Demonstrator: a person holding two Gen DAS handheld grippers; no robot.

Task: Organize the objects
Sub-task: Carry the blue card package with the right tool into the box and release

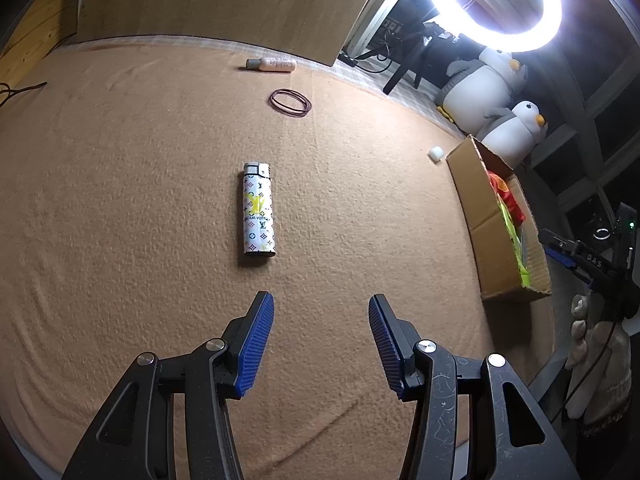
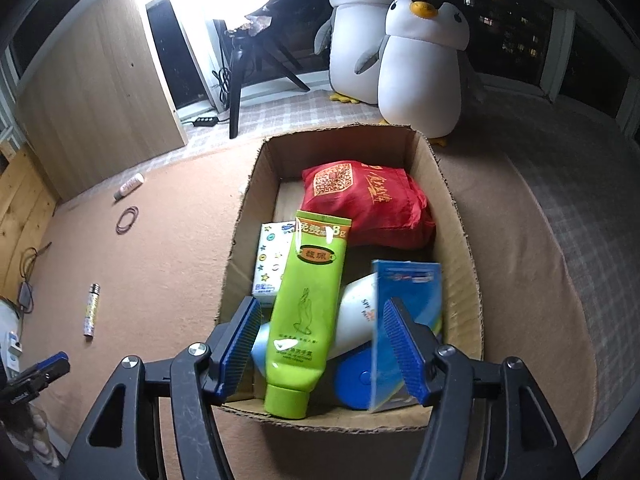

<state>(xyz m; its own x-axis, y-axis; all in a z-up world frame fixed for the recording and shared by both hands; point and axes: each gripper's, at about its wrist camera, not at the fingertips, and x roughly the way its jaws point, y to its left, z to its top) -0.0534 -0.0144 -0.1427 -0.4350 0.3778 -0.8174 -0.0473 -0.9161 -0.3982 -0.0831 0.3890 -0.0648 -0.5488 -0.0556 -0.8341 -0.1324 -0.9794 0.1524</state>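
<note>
My left claw (image 1: 321, 308) hangs spread over the tan blanket (image 1: 120, 200), with nothing between its blue pads (image 1: 256, 344); the patterned lighter (image 1: 259, 210) lies flat just ahead of the tips, its metal head pointing away from me. Farther off on the same blanket sit a ring of dark rubber bands (image 1: 291, 101) and, beyond them near the edge, a small pink bottle (image 1: 271, 64) lying on its side. A small white cap (image 1: 435, 153) rests near the far corner of the cardboard box (image 1: 472, 216), which stands to the right of the lighter. My right claw (image 2: 320, 312) hovers above the near end of that box (image 2: 460, 240), its jaws apart and pinching nothing. Below it a green tube (image 2: 308, 312) lies in the box with its cap toward me, over the near rim, and it is not touched by either pad. Beside the tube are a white bottle (image 2: 358, 316), a blue packet (image 2: 408, 292) standing on edge against the right pad, a small white carton (image 2: 270, 264) on the left and a red pouch (image 2: 364, 204) at the far end. Two plush penguins (image 2: 420, 72) stand behind the box, and a ring light (image 1: 492, 4) glares above.
</note>
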